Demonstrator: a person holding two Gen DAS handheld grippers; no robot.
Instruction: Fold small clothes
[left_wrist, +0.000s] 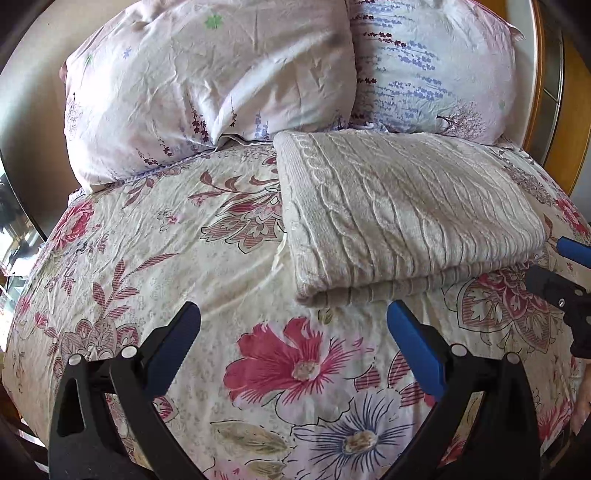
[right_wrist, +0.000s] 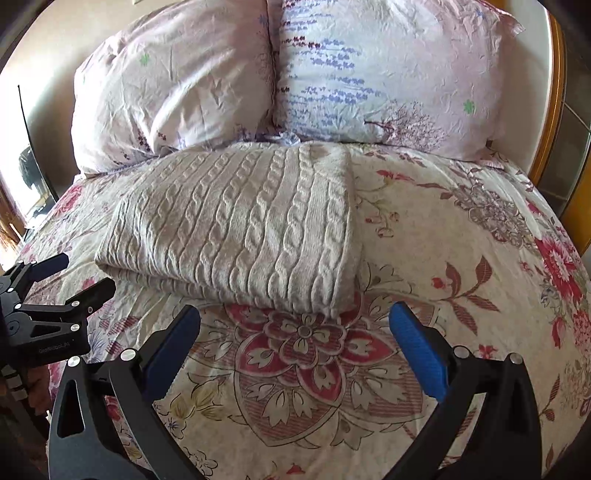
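A cream cable-knit garment (left_wrist: 402, 218) lies folded into a thick rectangle on the floral bedspread (left_wrist: 184, 258); it also shows in the right wrist view (right_wrist: 240, 229). My left gripper (left_wrist: 293, 314) is open and empty, just short of the garment's near left corner. My right gripper (right_wrist: 295, 317) is open and empty, just short of its near right corner. The right gripper's tips show at the right edge of the left wrist view (left_wrist: 565, 266). The left gripper shows at the left edge of the right wrist view (right_wrist: 79, 275), open.
Two floral pillows (left_wrist: 207, 81) (left_wrist: 432, 66) lean against the wall behind the garment. A wooden bed frame (right_wrist: 554, 103) runs along the right side. The bedspread (right_wrist: 443, 258) stretches to the right of the garment.
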